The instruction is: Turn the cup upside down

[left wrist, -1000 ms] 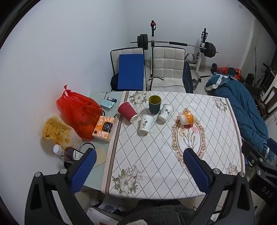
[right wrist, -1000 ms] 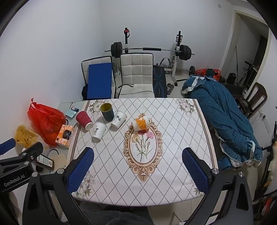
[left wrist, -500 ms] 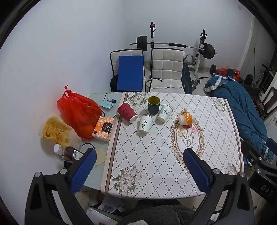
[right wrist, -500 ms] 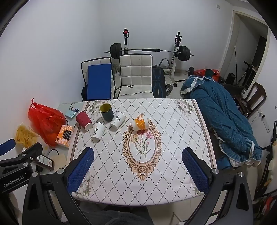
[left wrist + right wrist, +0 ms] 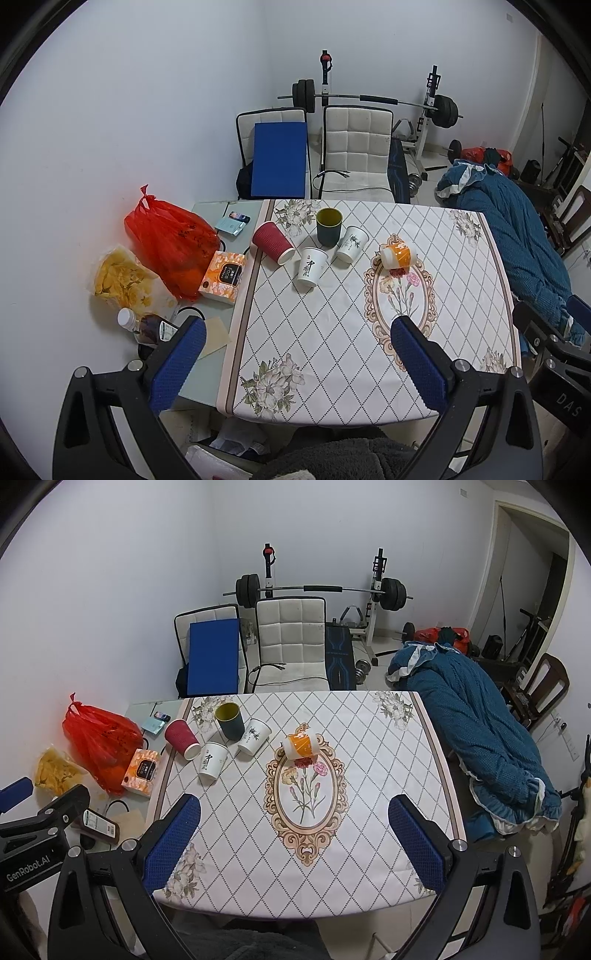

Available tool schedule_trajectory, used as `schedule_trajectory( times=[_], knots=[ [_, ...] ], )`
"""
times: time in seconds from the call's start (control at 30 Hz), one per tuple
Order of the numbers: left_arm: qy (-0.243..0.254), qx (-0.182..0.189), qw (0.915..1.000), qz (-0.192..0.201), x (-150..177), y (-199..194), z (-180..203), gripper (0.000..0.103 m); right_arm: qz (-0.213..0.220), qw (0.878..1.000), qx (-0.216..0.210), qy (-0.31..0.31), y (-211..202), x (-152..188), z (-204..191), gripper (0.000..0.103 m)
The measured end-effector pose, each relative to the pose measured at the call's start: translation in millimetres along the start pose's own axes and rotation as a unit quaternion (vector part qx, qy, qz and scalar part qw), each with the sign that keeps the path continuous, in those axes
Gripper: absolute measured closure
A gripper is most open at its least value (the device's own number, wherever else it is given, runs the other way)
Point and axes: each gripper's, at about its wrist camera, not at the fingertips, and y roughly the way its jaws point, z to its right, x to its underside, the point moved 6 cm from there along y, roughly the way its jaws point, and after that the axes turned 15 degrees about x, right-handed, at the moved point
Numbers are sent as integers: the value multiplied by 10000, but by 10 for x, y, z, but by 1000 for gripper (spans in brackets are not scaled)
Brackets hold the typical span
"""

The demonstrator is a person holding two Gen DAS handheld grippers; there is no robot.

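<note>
The orange-and-white cup (image 5: 301, 746) lies on its side at the top of the ornate oval flower medallion (image 5: 306, 797) printed on the tablecloth (image 5: 376, 775), its white rim turned toward the left and nothing touching it; in the left wrist view the same cup (image 5: 397, 254) sits right of the other cups, apart from them. That group stands toward the far left part of the cloth: a dark green cup (image 5: 229, 720) upright with a yellow inside, a white cup with a bamboo print (image 5: 254, 736) just beside it, a white cup with dark brush lettering (image 5: 211, 762) nearer the camera, and a maroon ribbed cup (image 5: 181, 739) tipped on its side at the cloth's left border. Beyond that border, on the bare grey tabletop (image 5: 207, 218), are an orange tissue box (image 5: 222, 271), a red plastic bag (image 5: 168, 236), a yellow snack bag (image 5: 118, 278) and a small phone-like item (image 5: 232, 223). The right gripper (image 5: 293, 843) hovers above the near edge of the table with its blue-padded jaws spread wide and nothing between them, well short of the cup. The left gripper (image 5: 295, 363) hangs likewise over the near left part of the table, jaws spread apart and holding nothing. Behind the table stand two white padded chairs (image 5: 291, 635), one bearing a blue board (image 5: 212, 657), with a barbell rack (image 5: 321, 589) at the wall and a blue quilted blanket (image 5: 476, 723) heaped to the right.
</note>
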Motion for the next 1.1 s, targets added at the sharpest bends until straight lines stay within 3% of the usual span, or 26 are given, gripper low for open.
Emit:
schedule_trajectory(
  times=[1.1],
  knots=[
    [-10,22,10000,77,29,-178,45,0,28,10000,-36,26,-132,-10,-14,0]
  ],
)
